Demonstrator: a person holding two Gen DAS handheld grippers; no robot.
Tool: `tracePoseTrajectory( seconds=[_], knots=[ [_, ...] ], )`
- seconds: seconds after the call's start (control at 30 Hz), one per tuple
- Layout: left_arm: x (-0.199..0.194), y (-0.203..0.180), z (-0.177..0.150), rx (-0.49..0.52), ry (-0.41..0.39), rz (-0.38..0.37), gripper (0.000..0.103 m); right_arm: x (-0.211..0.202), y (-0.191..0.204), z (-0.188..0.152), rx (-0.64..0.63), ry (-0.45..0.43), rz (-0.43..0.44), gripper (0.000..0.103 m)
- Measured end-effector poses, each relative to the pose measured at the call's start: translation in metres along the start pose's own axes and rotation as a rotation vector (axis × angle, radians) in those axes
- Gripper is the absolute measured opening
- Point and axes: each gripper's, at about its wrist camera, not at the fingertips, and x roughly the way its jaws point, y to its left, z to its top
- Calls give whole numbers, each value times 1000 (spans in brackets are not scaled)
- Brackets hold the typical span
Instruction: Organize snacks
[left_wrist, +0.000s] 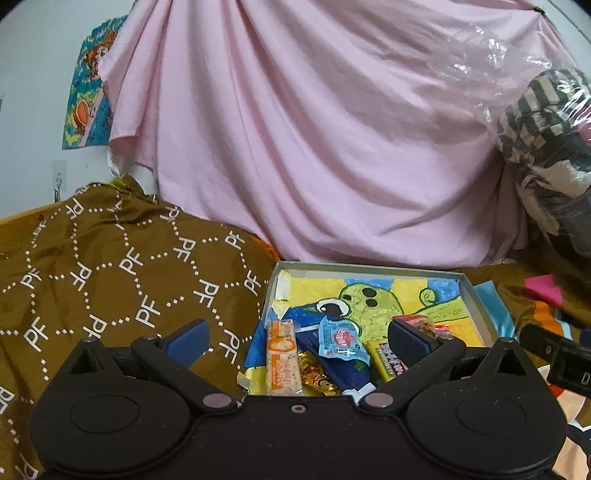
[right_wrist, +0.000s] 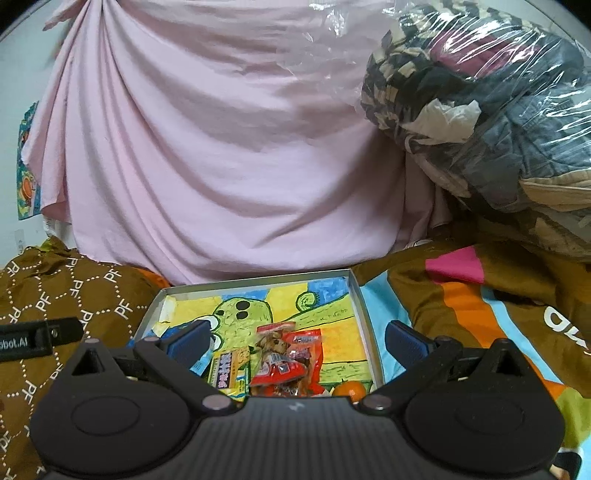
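Observation:
A shallow grey box (left_wrist: 369, 266) lined with a yellow cartoon drawing holds several snacks at its near end. In the left wrist view I see an orange-white bar (left_wrist: 282, 358), a light-blue sachet (left_wrist: 341, 341) and a yellow-green pack (left_wrist: 388, 360). In the right wrist view the box (right_wrist: 255, 282) holds red packets (right_wrist: 291, 360), a yellow-green pack (right_wrist: 229, 367) and an orange fruit (right_wrist: 349, 389). My left gripper (left_wrist: 299, 338) is open and empty above the box's near left. My right gripper (right_wrist: 297, 341) is open and empty above the red packets.
A brown "PF" patterned cloth (left_wrist: 110, 280) lies left of the box. A pink sheet (left_wrist: 314, 129) hangs behind it. A plastic-wrapped bundle of clothes (right_wrist: 498, 110) sits at the back right. A colourful striped blanket (right_wrist: 480, 306) lies right of the box.

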Motion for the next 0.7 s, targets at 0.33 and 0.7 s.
tracePoseTrajectory(
  seconds=[0.33,0.7],
  knots=[
    [-33,1,-16,9,-29,15,102,-34,-4,-8,-3,-28,11,103],
    [-69,3,-33,-6,-81,60,102,-67,1,-27,-37,-28,45,103]
  ],
)
